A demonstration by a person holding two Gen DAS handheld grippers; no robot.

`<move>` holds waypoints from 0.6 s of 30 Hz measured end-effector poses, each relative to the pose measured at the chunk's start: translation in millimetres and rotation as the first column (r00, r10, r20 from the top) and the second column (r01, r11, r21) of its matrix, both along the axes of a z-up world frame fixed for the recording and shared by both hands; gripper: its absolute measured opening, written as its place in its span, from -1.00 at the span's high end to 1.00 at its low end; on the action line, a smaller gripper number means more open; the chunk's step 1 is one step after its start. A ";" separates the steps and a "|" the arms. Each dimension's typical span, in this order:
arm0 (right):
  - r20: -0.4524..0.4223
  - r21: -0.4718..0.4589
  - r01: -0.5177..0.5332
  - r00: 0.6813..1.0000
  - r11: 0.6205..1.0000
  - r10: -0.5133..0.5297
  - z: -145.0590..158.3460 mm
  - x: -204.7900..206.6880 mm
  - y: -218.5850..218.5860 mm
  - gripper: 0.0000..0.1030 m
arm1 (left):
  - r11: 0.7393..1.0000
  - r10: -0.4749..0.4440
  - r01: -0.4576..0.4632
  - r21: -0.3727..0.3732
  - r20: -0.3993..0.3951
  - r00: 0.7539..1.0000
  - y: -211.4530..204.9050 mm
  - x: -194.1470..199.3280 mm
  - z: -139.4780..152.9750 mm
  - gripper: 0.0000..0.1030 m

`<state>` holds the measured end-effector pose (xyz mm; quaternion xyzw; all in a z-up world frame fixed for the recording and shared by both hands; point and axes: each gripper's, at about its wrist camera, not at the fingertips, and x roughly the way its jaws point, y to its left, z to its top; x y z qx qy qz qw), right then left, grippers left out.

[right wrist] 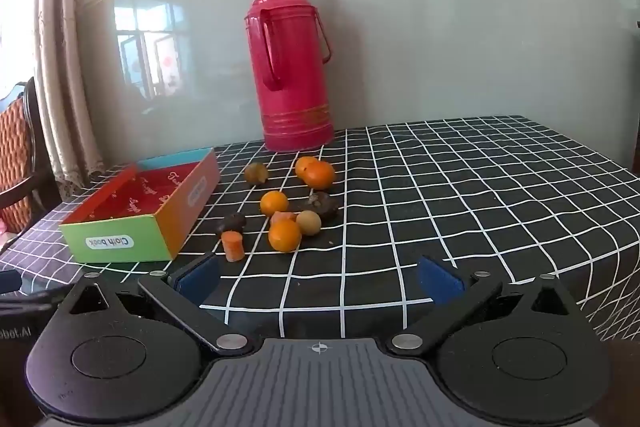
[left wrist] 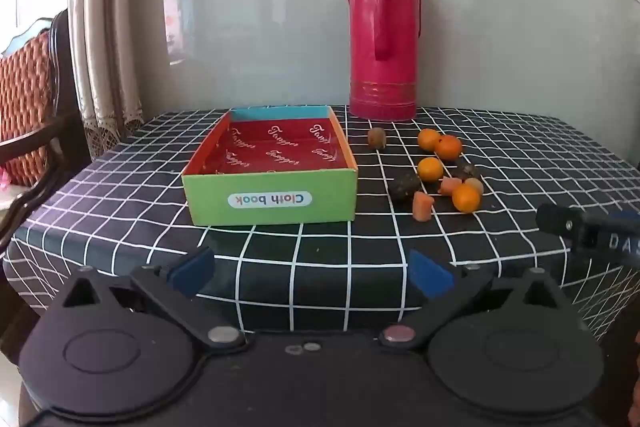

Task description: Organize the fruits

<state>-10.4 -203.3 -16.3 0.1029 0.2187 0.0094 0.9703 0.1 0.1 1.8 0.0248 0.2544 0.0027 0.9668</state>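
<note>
Jaws of left gripper point(left wrist: 312, 273) spread wide, nothing between the blue pads; same for right gripper point(right wrist: 320, 281), gaping and empty, both poised near the table's front edge, short of the fruit.

Task judged barely begun. Box point(left wrist: 272, 201) (open, green front, red printed lining) sat empty on the checked tablecloth point(left wrist: 120, 227). All fruit loose on the cloth just right of the box: four oranges, nearest one point(right wrist: 284, 235) by a pale round fruit point(right wrist: 308, 223), two touching at the back point(right wrist: 319, 175); two dark lumps point(right wrist: 234, 221), a brownish fruit point(right wrist: 256, 173) nearest the red thermos point(right wrist: 292, 67); two orange chunks, one upright point(right wrist: 233, 246). Every piece left to move.

Second chunk half hidden behind the near orange. Dark lumps too blurred to name. Right gripper's tip clipped at the left view's edge. Box's far inner corners masked by its walls in the right view.
</note>
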 end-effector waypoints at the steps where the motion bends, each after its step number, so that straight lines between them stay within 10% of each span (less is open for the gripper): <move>1: 0.000 0.003 0.001 1.000 1.000 -0.001 0.3 -0.3 0.2 -1.00 | 1.000 0.000 0.000 0.007 0.002 1.000 0.9 0.8 1.4 -0.89; 18: -0.024 0.011 0.019 1.000 1.000 -0.019 -4.7 3.8 -2.6 -1.00 | 0.999 0.022 -0.022 -0.029 -0.001 1.000 2.5 -0.3 0.8 -0.89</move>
